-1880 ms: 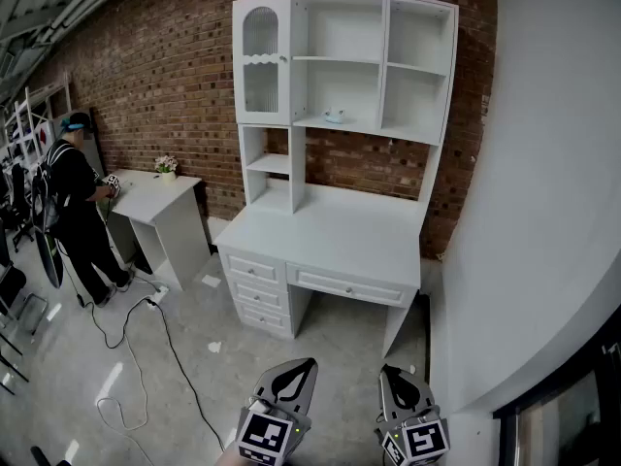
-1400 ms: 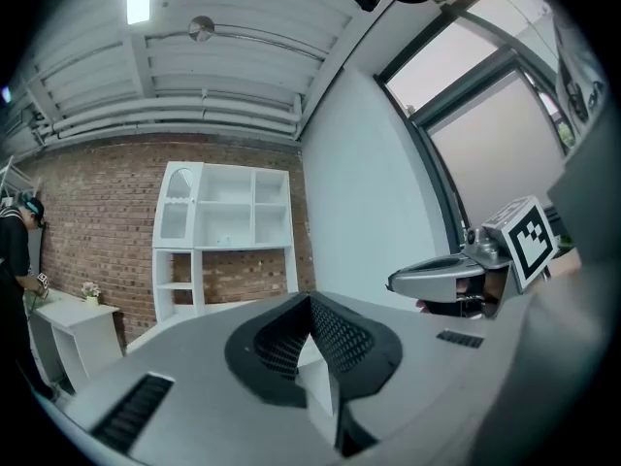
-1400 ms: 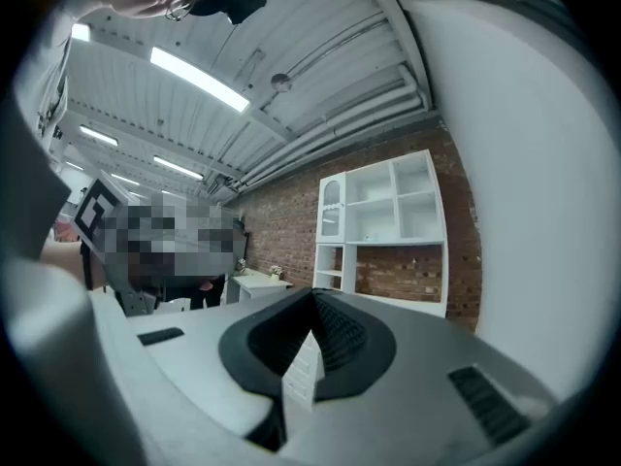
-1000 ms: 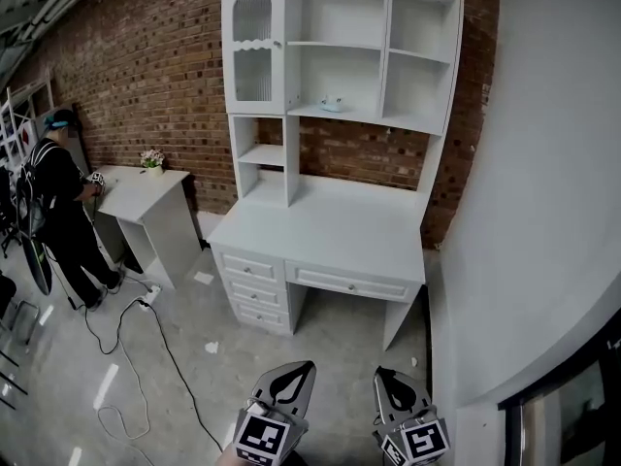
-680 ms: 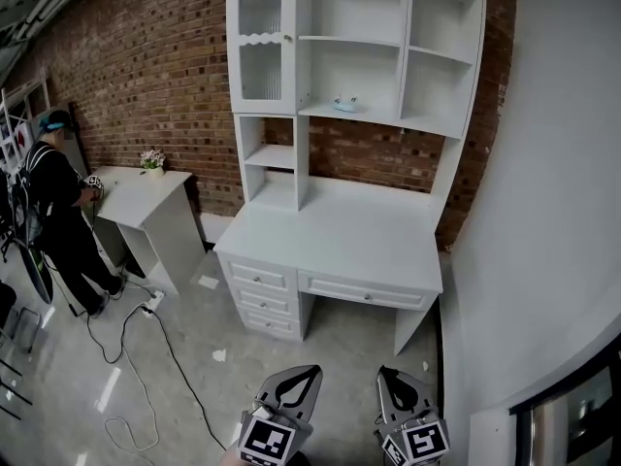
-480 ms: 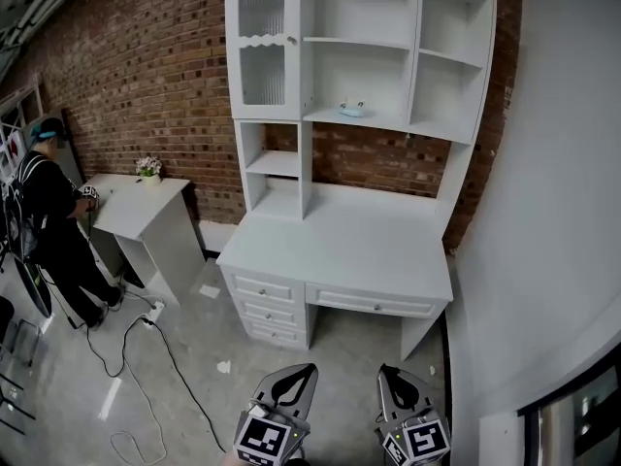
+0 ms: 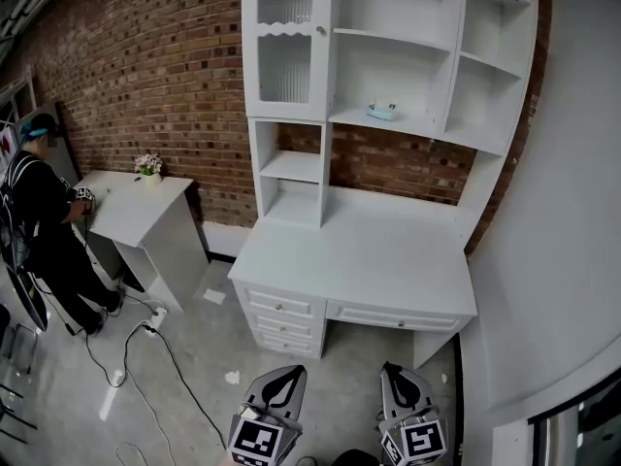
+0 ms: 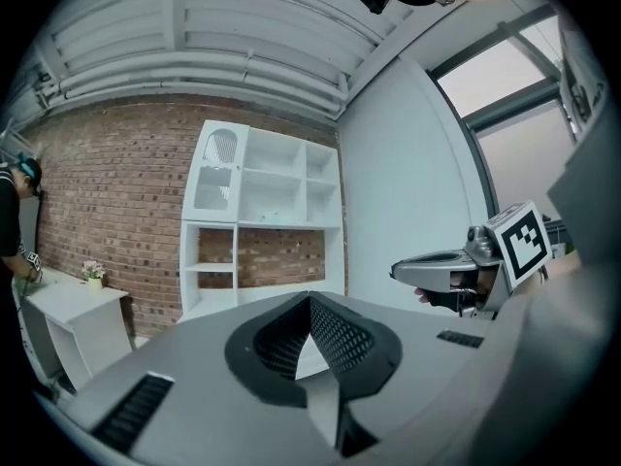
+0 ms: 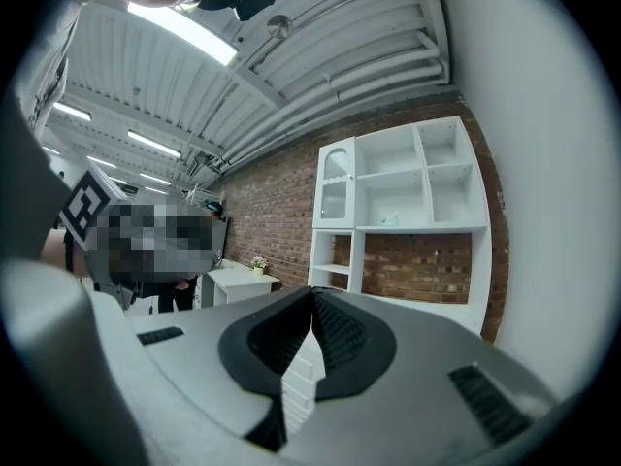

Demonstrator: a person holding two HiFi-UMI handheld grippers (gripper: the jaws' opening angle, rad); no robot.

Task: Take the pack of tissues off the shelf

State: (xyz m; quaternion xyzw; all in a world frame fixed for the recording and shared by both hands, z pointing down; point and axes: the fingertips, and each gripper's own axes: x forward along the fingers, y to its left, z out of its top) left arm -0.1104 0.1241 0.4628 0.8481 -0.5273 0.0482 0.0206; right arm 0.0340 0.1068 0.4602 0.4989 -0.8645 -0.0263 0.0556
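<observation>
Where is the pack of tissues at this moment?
In the head view, the pack of tissues lies on the white hutch's centre shelf, right of the glass door, above the brick gap.

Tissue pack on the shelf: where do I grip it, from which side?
Likely across its width, from the open front: the tissue pack lies flat on the shelf, closed in by a back panel and side dividers. Finer detail is unreadable.
</observation>
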